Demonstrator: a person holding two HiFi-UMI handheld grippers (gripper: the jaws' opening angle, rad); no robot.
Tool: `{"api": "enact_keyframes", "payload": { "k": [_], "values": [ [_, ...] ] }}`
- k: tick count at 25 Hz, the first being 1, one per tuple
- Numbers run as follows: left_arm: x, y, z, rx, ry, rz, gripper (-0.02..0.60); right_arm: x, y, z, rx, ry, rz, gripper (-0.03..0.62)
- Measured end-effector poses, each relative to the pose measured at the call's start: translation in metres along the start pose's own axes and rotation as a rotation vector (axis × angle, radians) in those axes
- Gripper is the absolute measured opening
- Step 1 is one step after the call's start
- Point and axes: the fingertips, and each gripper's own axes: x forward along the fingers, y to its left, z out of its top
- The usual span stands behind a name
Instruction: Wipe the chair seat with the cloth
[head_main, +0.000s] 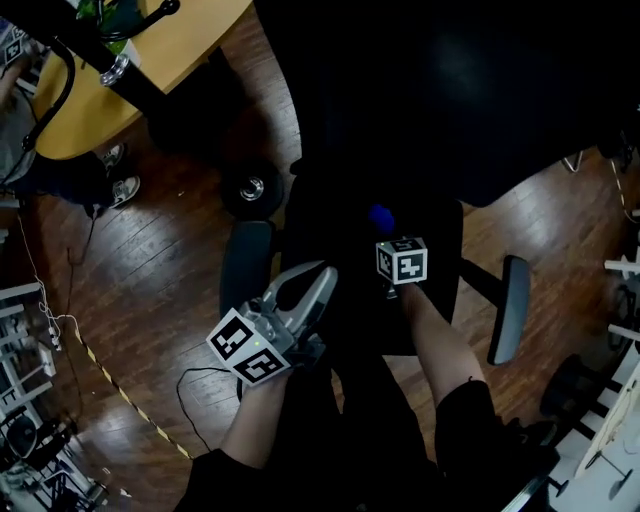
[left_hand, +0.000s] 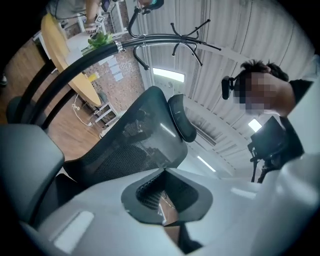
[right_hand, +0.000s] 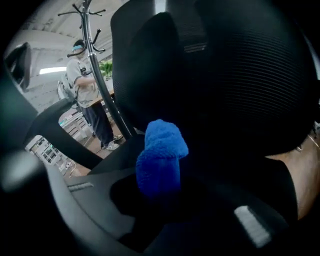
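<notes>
Reader: Cloth (head_main: 381, 217) in the head view: how does it appear?

Legend: Bright blue wad, projecting just beyond the fingertips of the right gripper (head_main: 388, 238), over the black chair seat (head_main: 330, 230). Contact with the seat cannot be told. Its long axis continues the line of the fingers, toward the chair back (head_main: 450, 100). Left gripper (head_main: 318, 278): fingertips meeting, well apart from the cloth.

Reader: Left gripper view?

Legend: Left gripper (left_hand: 165, 172): grey fingers closed tip to tip, nothing between them. Beyond the tips, the mesh chair back (left_hand: 135, 145).

Reader: Right gripper view?

Legend: Right gripper (right_hand: 159, 192): dark fingers clamped on the cloth (right_hand: 161, 157). Texture fleecy; form a thick folded roll with a rounded end. It rises from between the fingers, long axis upright in frame and leaning slightly right. The rounded end lies past the tips, toward the chair back (right_hand: 225, 75).
</notes>
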Motion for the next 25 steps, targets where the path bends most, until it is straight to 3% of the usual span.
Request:
{"api": "enact_keyframes", "payload": {
  "k": [4, 8, 13, 17, 25],
  "values": [
    [-0.009, 0.017, 0.011, 0.001, -0.034, 0.045, 0.000, 0.064, 0.047, 0.032, -0.045, 0.024, 0.089, 0.037],
    [-0.015, 0.034, 0.019, -0.006, -0.064, 0.081, 0.000, 0.109, 0.093, 0.036, -0.076, 0.053, 0.161, 0.037],
    [-0.008, 0.031, 0.016, -0.012, -0.052, 0.072, 0.000, 0.117, 0.101, 0.031, -0.114, 0.047, 0.176, 0.037],
    [-0.003, 0.030, 0.012, -0.022, -0.031, 0.059, 0.000, 0.106, 0.065, 0.019, -0.086, 0.057, 0.097, 0.037],
    [0.017, 0.032, -0.014, -0.015, 0.060, 0.060, 0.000, 0.024, -0.083, -0.023, 0.043, 0.080, -0.154, 0.037]
  ]
}}
